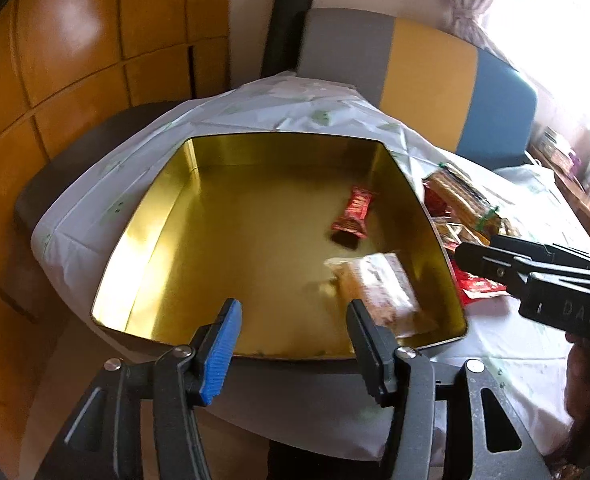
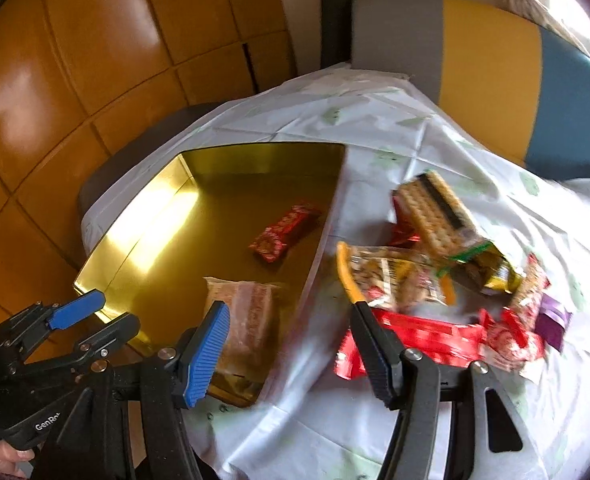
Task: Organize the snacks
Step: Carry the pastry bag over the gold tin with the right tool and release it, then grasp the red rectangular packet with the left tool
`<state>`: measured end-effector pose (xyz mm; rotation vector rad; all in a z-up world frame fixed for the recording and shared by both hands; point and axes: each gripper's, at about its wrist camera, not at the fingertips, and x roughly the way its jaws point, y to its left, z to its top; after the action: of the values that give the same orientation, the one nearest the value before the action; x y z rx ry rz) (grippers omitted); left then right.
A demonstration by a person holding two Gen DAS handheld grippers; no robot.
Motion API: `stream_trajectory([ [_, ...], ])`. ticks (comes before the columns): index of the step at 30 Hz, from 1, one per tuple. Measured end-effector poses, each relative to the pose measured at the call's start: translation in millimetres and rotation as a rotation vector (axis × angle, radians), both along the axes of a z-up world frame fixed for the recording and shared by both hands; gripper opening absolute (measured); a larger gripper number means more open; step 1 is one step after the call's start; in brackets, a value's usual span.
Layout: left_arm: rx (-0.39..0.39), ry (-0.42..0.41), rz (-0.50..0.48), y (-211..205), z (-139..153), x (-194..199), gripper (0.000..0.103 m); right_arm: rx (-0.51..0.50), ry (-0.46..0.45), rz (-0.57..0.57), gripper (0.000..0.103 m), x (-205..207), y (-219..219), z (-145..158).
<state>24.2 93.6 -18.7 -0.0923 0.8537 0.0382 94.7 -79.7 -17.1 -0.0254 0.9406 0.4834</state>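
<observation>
In the right wrist view, the right gripper (image 2: pixel 291 344) fills the bottom centre with its jaws standing apart and nothing between the pads; bare cloth shows in the gap. Just past its black finger, at lower right, lies the long red foil packet (image 2: pixel 427 338), its long axis running left to right across the frame, so the jaws would straddle its short side. I judge the right hand the nearer one for this packet and for the whole heap.

Behind the packet sits the heap of loose snacks (image 2: pixel 447 264) on the white printed tablecloth (image 2: pixel 395 136): a clear bag with a yellow edge, a cracker pack tilted up toward the upper right, small red and purple pieces at the far right. Blur hides their labels, and how they overlap is hard to read.

In the left wrist view, the left gripper (image 1: pixel 295 334) hangs over the near rim of the gold-lined square tin (image 1: pixel 143 224), jaws likewise parted and empty. Inside the tin, the pale clear-wrapped snack (image 1: pixel 383 292) lies just beyond the right finger, blurred; farther back is the small red wrapped bar (image 1: pixel 353 216), standing roughly upright in the frame. The heap is cut off by the tin's wall at centre right.
</observation>
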Motion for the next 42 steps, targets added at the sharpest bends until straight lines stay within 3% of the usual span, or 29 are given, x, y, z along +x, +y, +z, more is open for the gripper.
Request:
stream_trajectory([
  [17, 0.049, -0.012, -0.135, -44.4, 7.7, -1.9, 0.059, -0.052, 0.007, -0.143, 0.064, -1.6, -91.6, -4.2],
  [31, 0.052, 0.022, -0.166, -54.2, 1.5, -1.5, 0.059, -0.14, -0.016, -0.177, 0.064, -0.2, -134.8, 4.3],
  [36, 0.054, 0.013, -0.284, -67.6, 5.5, -2.6, 0.059, -0.196, -0.02, -0.215, 0.064, 10.1, -171.4, 11.0],
  [42, 0.11, -0.006, -0.479, -103.0, 11.2, 1.4, 0.059, -0.23, 0.026, -0.325, 0.064, 23.6, -234.3, 2.5],
])
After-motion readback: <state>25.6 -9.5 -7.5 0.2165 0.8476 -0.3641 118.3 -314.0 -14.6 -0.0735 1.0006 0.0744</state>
